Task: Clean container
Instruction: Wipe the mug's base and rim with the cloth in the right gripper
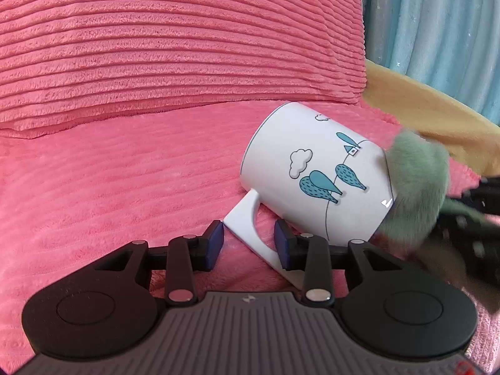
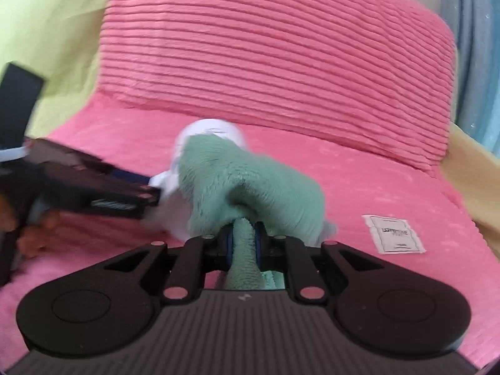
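Observation:
A white mug (image 1: 312,168) with teal tree drawings is tipped on its side over the pink blanket, its mouth facing right. My left gripper (image 1: 250,243) is shut on the mug's flat white handle (image 1: 247,228), which spans the gap between the blue pads. A fluffy green cloth (image 1: 415,187) is pressed into the mug's mouth. The right wrist view shows my right gripper (image 2: 243,240) shut on that green cloth (image 2: 250,181), with the blurred mug (image 2: 215,131) behind it. The cloth hides the mug's inside. The left gripper (image 2: 93,193) comes in from the left there.
A pink ribbed cushion (image 1: 175,40) stands upright behind the mug on a pink blanket (image 2: 375,181) with a white label (image 2: 393,234). Yellow fabric (image 1: 425,106) lies to the right, a blue curtain (image 1: 437,25) beyond. A person's hand (image 2: 31,237) holds the left gripper.

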### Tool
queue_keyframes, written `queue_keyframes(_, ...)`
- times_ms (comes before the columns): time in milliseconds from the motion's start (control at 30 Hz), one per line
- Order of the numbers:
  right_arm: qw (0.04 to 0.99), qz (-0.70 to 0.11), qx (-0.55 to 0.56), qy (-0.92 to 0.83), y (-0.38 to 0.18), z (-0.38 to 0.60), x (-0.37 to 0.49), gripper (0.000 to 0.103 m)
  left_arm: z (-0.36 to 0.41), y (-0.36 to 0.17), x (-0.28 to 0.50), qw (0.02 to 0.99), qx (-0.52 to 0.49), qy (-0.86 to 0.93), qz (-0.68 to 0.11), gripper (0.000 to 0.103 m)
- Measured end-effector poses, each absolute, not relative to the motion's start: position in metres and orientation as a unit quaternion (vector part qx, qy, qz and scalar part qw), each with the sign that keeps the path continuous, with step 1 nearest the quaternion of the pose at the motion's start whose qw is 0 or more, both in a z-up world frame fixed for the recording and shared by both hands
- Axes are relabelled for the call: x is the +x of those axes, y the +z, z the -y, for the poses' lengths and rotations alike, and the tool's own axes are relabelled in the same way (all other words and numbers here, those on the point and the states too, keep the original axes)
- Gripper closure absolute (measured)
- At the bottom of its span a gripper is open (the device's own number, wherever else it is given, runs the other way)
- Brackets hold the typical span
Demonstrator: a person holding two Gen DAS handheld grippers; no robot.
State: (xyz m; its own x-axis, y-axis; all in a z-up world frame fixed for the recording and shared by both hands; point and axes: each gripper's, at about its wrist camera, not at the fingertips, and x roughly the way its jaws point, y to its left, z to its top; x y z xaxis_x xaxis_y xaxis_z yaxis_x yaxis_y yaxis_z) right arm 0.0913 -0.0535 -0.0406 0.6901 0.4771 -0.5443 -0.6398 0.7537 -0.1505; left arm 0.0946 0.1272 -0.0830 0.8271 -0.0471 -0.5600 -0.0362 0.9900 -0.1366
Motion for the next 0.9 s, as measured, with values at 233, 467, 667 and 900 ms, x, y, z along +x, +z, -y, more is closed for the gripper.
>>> queue_keyframes(233, 0.900, -0.238, -0.206, 0.301, -0.063, 0.038, 0.101, 0.091, -0.128, -0.083, 0.095, 0.953, -0.076, -0.003, -0.294, 0.063)
queue_keyframes(467, 0.876, -0.235, -0.243, 0.344, -0.074, 0.024, 0.087, 0.090, -0.125, -0.084, 0.095, 0.954, -0.067, 0.000, -0.293, 0.063)
queue_keyframes(667, 0.853, -0.250, -0.214, 0.405, -0.055, 0.039, 0.081, 0.093, -0.124, -0.083, 0.095, 0.954, -0.068, 0.000, -0.293, 0.061)
queue_keyframes(900, 0.914, -0.254, -0.096, 0.301, -0.012, 0.103, 0.110, 0.092, -0.136, -0.082, 0.095, 0.947, -0.120, -0.011, -0.297, 0.059)
